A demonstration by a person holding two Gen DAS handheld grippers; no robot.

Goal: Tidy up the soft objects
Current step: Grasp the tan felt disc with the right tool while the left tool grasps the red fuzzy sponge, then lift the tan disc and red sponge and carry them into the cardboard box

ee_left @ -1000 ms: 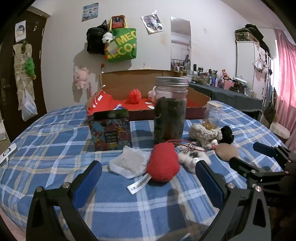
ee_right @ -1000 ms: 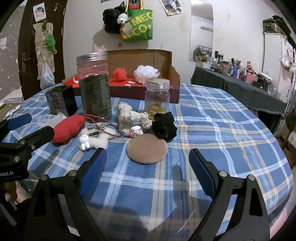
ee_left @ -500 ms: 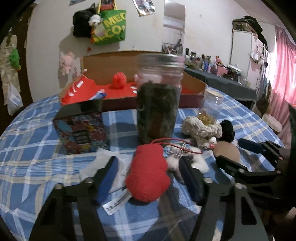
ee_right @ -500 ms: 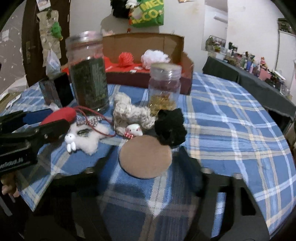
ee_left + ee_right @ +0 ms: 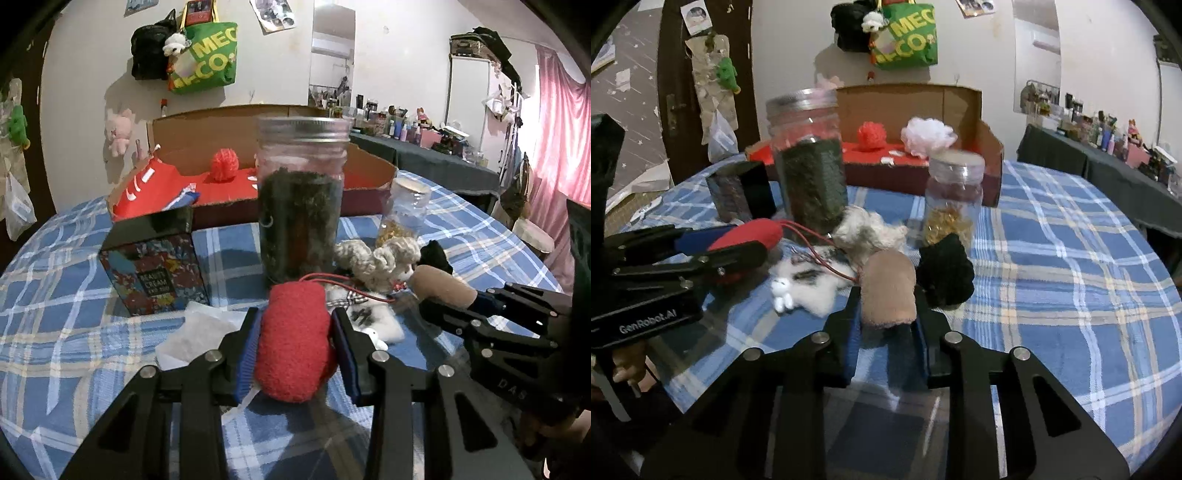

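Left gripper [image 5: 297,334] closing, pinching the fuzzy red oblong plush [image 5: 293,341] near the tall glass jar [image 5: 301,195]; right gripper [image 5: 886,317] closing, squeezing the tan round felt pad [image 5: 888,291] folded, beside the black pompom [image 5: 945,271].

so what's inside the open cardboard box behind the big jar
On the red lining of the cardboard box sit a red pom-pom and a white fluffy puff. The tall jar hides part of the floor.
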